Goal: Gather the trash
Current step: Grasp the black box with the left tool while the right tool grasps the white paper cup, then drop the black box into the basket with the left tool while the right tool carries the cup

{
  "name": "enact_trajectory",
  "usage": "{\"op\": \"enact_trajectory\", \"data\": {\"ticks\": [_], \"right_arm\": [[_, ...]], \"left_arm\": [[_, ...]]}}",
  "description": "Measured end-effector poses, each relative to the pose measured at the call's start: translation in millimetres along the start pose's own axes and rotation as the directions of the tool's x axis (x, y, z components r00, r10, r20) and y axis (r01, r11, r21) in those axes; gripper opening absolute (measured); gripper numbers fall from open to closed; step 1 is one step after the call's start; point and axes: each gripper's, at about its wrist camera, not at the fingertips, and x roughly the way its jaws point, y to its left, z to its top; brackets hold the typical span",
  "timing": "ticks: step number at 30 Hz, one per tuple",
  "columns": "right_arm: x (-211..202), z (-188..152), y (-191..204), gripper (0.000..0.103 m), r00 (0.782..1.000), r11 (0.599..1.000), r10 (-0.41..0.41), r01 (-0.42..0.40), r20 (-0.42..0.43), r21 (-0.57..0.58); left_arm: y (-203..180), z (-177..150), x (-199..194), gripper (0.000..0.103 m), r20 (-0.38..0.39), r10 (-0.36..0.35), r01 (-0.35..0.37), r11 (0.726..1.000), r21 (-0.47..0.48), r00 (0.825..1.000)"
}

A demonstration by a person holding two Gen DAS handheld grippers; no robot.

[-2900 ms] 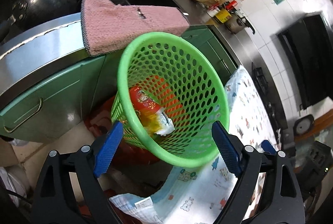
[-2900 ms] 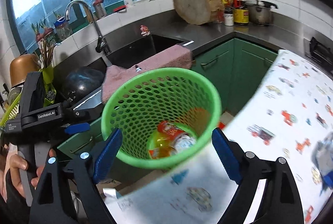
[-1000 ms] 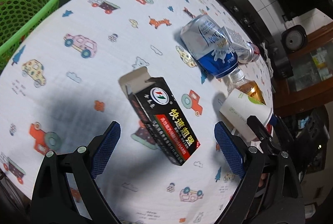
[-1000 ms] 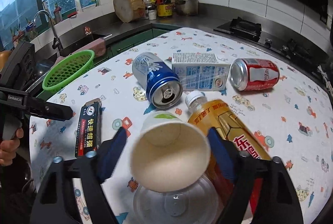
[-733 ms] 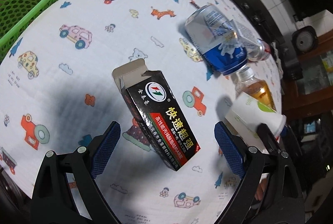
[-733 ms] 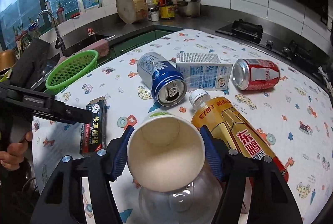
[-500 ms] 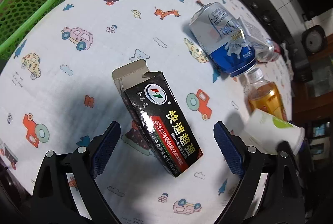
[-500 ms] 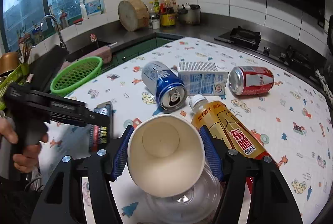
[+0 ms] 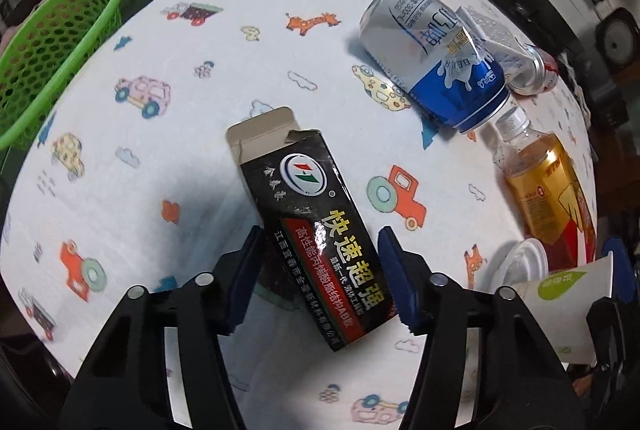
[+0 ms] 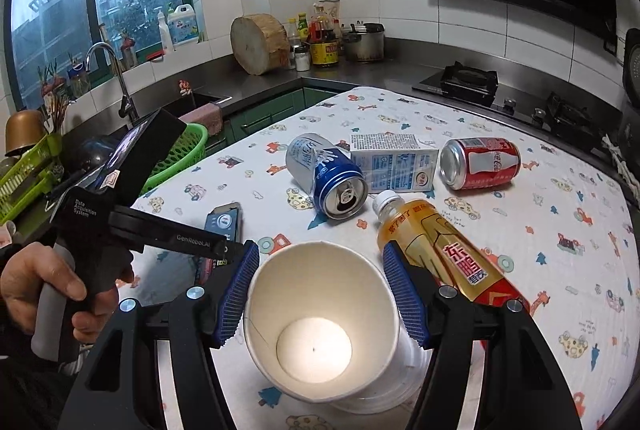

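Both tongs closed on trash over the printed cloth.

The left gripper (image 9: 320,270) points steeply down, and its jaws have just been closing around the lower half of the black box (image 9: 308,206), which lies flat on the cloth (image 9: 168,42) with its torn flap open; whether the pads already press its sides is hard to tell. The right gripper (image 10: 320,290) tilts down less steeply and pinches the paper cup (image 10: 320,318), mouth towards the camera, above a clear lid (image 10: 372,394) it mostly hides. A hand (image 10: 44,298) at the frame edge grips the left tool's handle. Beyond lie two cans, one blue (image 10: 326,174) and one red (image 10: 480,162), one carton (image 10: 394,162) and one bottle (image 10: 440,250). One green basket (image 9: 52,58) stands past the table edge, cut off by the frame.
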Motion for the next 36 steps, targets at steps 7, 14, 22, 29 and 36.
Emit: {"op": "enact_trajectory", "data": {"ticks": [7, 14, 22, 29, 36], "right_arm": [[2, 3, 18, 0.062, 1.0, 0.999, -0.01, 0.009, -0.021, -0.036], [11, 17, 45, 0.062, 0.999, 0.997, -0.016, 0.013, -0.035, -0.082], [38, 42, 83, 0.062, 0.998, 0.991, -0.014, 0.007, -0.056, -0.132], [73, 70, 125, 0.062, 0.997, 0.984, 0.007, -0.021, -0.079, -0.175], [109, 96, 168, 0.062, 0.994, 0.974, 0.047, -0.067, -0.095, -0.218]], "left_arm": [[19, 4, -21, 0.051, 0.033, -0.087, 0.084, 0.994, 0.07, 0.996], [59, 14, -52, 0.051, 0.096, -0.148, 0.141, 0.987, 0.073, 0.984], [121, 38, -78, 0.05, 0.167, -0.154, 0.149, 0.988, 0.04, 0.974], [204, 74, -101, 0.05, 0.253, -0.11, 0.124, 0.991, -0.041, 0.961], [268, 107, -101, 0.05, 0.285, -0.037, 0.072, 0.991, -0.114, 0.958]]}}
